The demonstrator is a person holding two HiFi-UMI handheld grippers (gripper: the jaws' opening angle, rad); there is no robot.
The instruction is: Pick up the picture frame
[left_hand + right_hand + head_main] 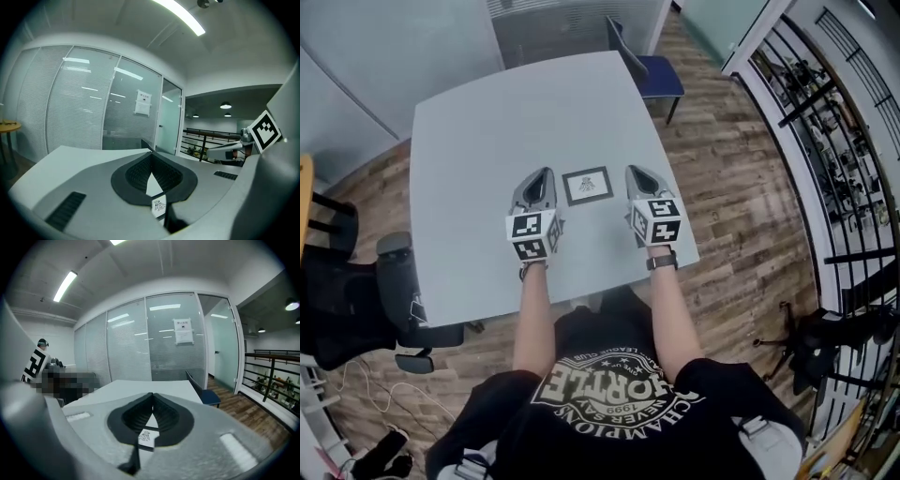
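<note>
- Forearms reached in from 6 o'clock over the near edge of the table (478,131), one gripper in each hand. There was a dark band (661,262) on the right wrist.
- Left gripper (544,176): jaws together, tips meeting, nothing clamped. Its own view (151,157) confirmed this: the ribbed pads met at the tip, with only a small gap lower down.
- Right gripper (636,173): jaws also together and empty, with the same meeting at the tip in its own view (152,397).
- I could not tell whether either gripper rested on the table or hung just above it.
- Frame (587,185): flat on the table between the two grippers, face up.
  - It had a dark border, a white mat and a small dark drawing at its centre.
  - The left gripper lay at its 9 o'clock and the right at its 3 o'clock, both just beside it and neither touching.
  - A slice of it showed through the lower gap in each gripper view (159,205) (146,437).
- The table was pale with rounded corners, and the frame sat in its near half.
- A black office chair (347,300) stood at the table's 8 o'clock.
- A blue chair (656,73) stood past the far corner at 1 o'clock.
- The floor (741,187) was wood plank, with a railing (825,141) at 3 o'clock.
- A glass wall (154,343) with blinds stood at 12 o'clock, with a paper notice (183,331) stuck on it.
</note>
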